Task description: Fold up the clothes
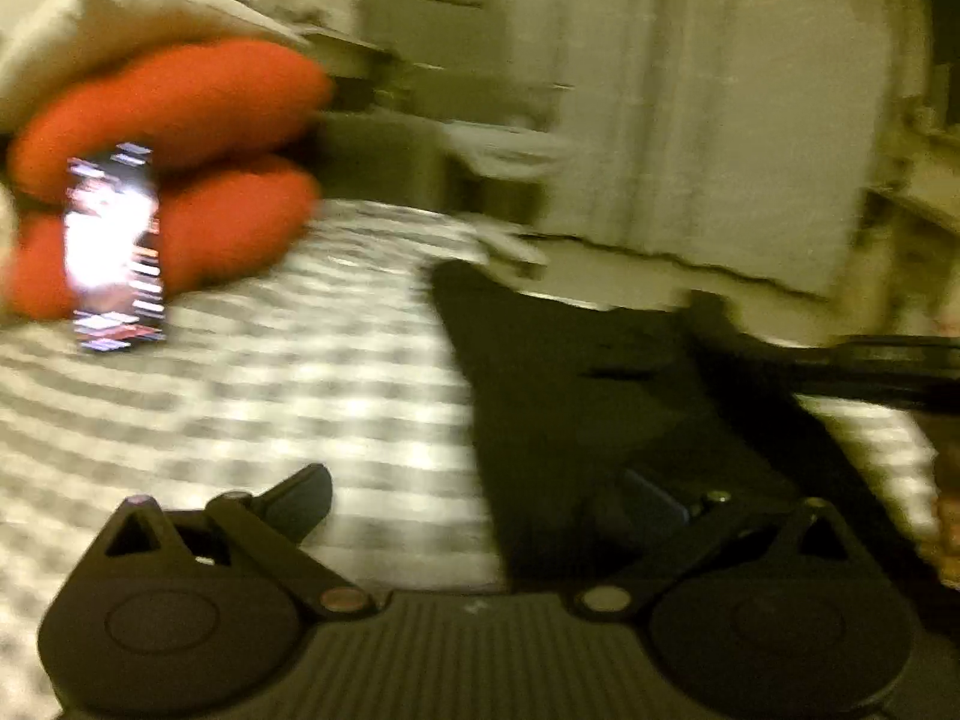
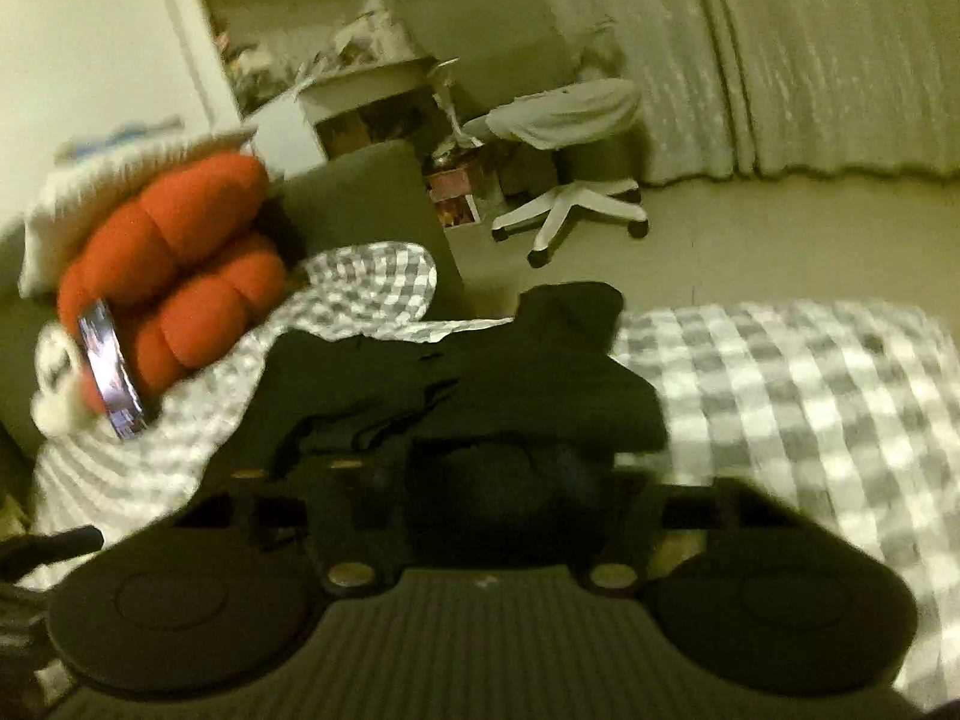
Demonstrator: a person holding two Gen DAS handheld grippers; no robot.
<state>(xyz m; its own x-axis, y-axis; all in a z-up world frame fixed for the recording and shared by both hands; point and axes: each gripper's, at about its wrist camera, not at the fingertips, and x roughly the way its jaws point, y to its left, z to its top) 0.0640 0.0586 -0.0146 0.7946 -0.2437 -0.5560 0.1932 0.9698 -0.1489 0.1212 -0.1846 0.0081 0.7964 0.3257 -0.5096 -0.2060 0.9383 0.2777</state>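
- Bottom of the left wrist view: left gripper [image 1: 480, 498] spread wide, nothing pinched. One finger over the checked bedspread [image 1: 270, 408], the other over the dark cloth.
- Bottom centre of the right wrist view: right gripper [image 2: 480, 474] drawn nearly together, with dark cloth bunched right at the fingers. Black on black and blurred, so can't tell whether pinching or just resting there.
- Just beyond, middle of both frames: black garment [image 2: 480, 372] on the bedspread, rumpled, with creases on its left half and a lump at its far edge. Not a tidy shape yet.
- Judging by that: mid-fold at best. Smoothing, squaring and the final folds probably left to do. No finished pile anywhere in sight.
- Left of frame, further back: orange cushion [image 2: 180, 252] with a lit phone [image 2: 114, 372] propped against it.
- Far off, upper right: white swivel chair [image 2: 570, 204] on the floor, pale curtain [image 2: 780, 60] behind.
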